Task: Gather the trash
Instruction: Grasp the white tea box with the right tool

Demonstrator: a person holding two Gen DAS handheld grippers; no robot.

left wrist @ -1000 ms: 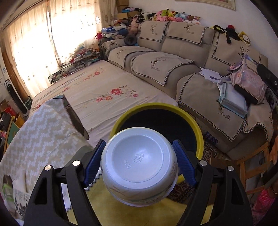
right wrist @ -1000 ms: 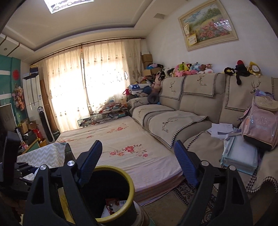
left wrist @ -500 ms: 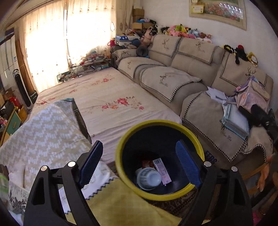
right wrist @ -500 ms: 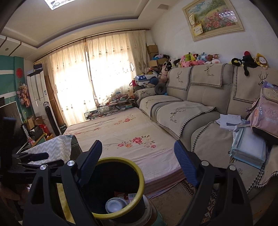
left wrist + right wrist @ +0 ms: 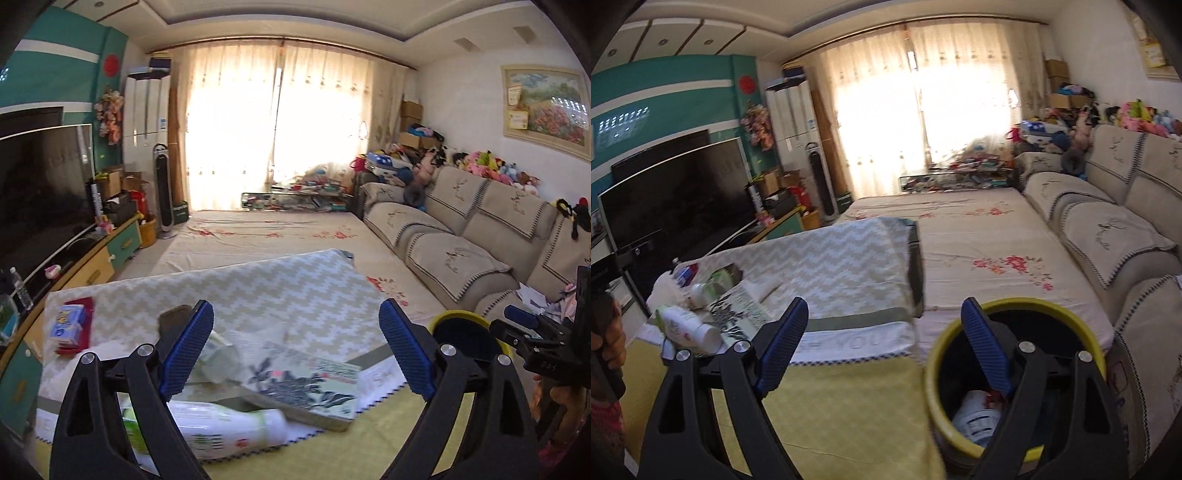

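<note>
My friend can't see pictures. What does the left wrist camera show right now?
The open, empty left gripper with blue pads points at a table under a zigzag-patterned cloth. On it lie a white plastic bottle on its side and a flower-printed book. A yellow-rimmed black bin stands to the right.

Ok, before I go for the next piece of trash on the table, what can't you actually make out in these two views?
- Bin contents: right wrist view, the right gripper's own finger covers most of the inside; only a white cup shows.
- White bottle: left wrist view, the left gripper's finger hides its left end; label blurred.
- Crumpled clear wrapper: left wrist view, blurred, shape unclear.
- Blue-and-red carton: print too small.
</note>
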